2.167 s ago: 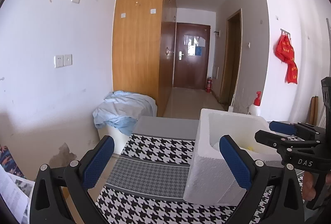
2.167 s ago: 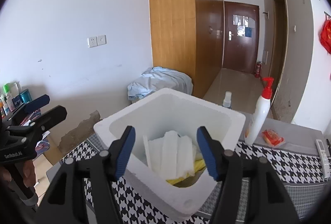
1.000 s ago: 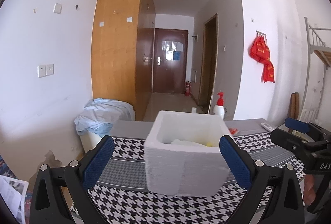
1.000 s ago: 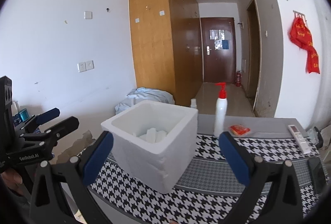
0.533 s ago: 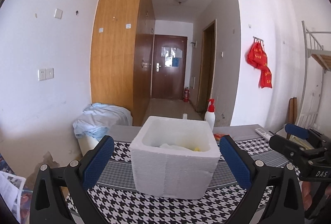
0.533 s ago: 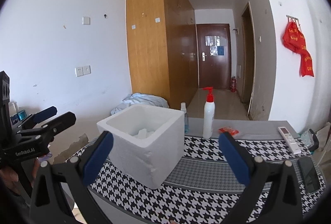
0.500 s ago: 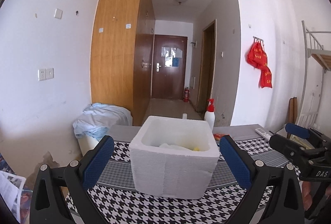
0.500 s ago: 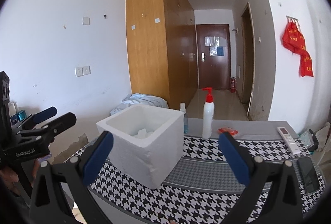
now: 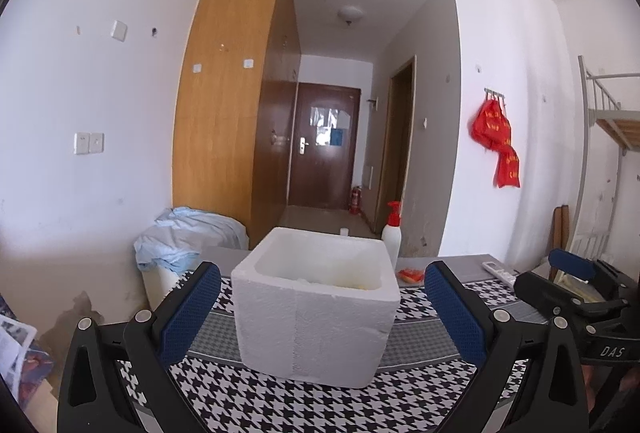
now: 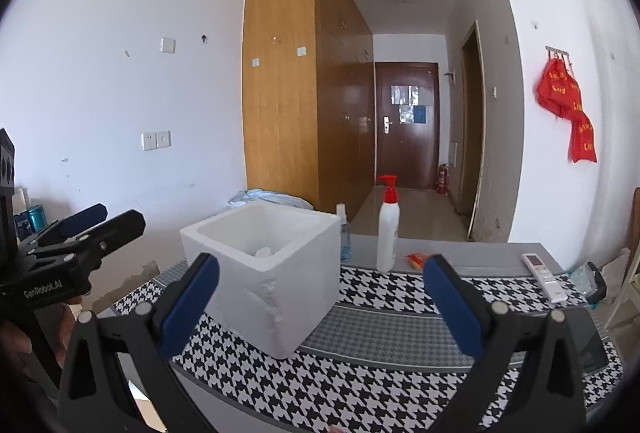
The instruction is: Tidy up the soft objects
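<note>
Since both tools are held back from the white foam box (image 9: 316, 317) with nothing between their fingers, the task is judged to be at or near its end: soft white pieces (image 10: 265, 252) and something yellow (image 9: 360, 287) are glimpsed lying inside the box, and no loose cloth is seen on the patterned worktop (image 10: 400, 373). The left hand-held gripper (image 9: 320, 307) is spread wide and empty, with the box framed between its blue pads, and the right hand-held gripper (image 10: 320, 303) is likewise spread wide and empty, off to the box's right. How tidily the contents are stacked cannot be told, as the box wall hides most of them. Behind the box a pump bottle (image 10: 388, 229) and a small clear bottle (image 10: 343, 233) are stood, a red packet (image 10: 418, 259) is laid near them, and a remote control (image 10: 544, 277) is set well apart to the right. Nothing is seen blocking the box opening.
</note>
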`<action>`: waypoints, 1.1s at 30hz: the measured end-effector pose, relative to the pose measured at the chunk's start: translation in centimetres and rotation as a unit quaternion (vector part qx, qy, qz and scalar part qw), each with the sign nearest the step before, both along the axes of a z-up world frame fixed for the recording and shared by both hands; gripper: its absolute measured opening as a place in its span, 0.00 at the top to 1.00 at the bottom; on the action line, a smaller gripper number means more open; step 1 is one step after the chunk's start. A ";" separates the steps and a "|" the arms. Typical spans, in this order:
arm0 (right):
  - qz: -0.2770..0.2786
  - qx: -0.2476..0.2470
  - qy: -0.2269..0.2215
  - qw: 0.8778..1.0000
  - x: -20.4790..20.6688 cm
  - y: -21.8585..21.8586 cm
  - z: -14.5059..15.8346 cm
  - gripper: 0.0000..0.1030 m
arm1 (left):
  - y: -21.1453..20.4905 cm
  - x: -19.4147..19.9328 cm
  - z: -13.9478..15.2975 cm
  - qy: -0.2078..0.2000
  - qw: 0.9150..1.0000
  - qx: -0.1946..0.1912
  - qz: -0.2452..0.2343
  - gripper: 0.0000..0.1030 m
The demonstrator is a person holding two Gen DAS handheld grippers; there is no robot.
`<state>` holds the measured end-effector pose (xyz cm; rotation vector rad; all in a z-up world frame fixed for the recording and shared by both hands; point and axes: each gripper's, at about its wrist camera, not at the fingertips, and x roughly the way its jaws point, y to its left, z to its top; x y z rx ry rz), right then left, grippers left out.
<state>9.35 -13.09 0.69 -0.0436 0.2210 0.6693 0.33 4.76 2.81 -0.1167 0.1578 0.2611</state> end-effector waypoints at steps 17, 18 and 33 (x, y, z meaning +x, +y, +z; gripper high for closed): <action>-0.017 0.006 -0.005 1.000 -1.8 -1.4 -1.2 0.00 | -1.0 -1.5 -1.4 0.000 1.000 0.005 0.015 0.01; -0.019 0.005 -0.006 1.000 -1.9 -1.5 -1.3 0.00 | -1.0 -1.5 -1.5 0.001 1.000 0.006 0.018 0.01; -0.026 0.001 -0.008 1.000 -3.0 -1.9 -2.3 0.00 | -2.0 -2.2 -2.6 0.007 0.999 0.034 0.030 0.01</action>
